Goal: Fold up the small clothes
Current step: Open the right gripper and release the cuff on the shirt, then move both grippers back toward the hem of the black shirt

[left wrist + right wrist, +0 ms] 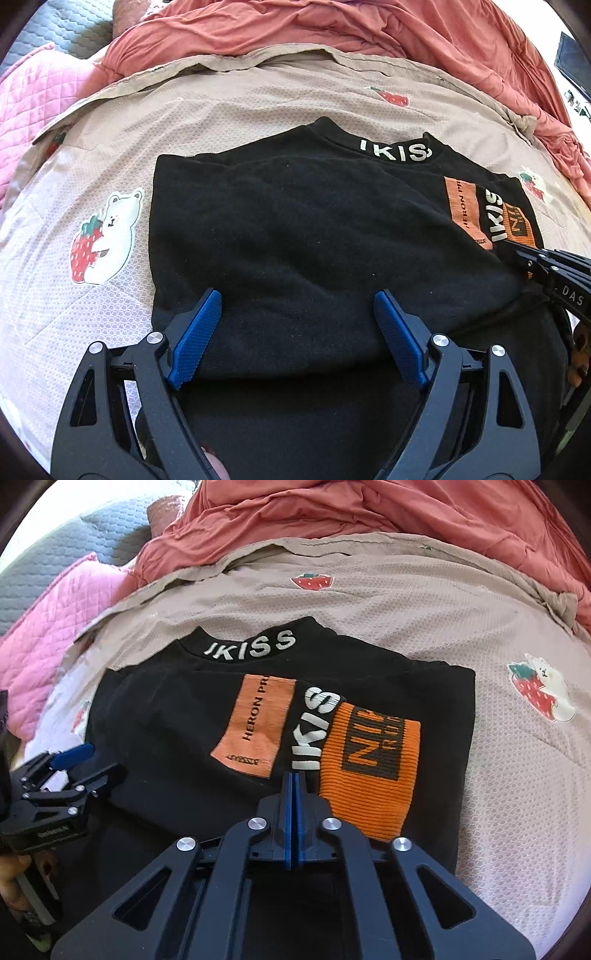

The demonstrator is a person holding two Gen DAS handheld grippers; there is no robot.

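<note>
A black top (177, 716) is laid flat on a beige sheet (424, 602), collar away from the cameras, one sleeve folded across the chest so that its orange cuff (369, 771) is seen beside an orange patch (255, 723). The near hem is hidden under both tools and cut off at the frame bottom. The left gripper (297, 325) is held wide apart over the left half of the top, nothing between its blue pads (195, 339). The right gripper (294, 786) is pressed together; whether cloth is pinched there cannot be told. Bare sheet is seen left, right and beyond the collar, bounded by a red quilt (332, 513) and a pink pillow (48, 635).
</note>
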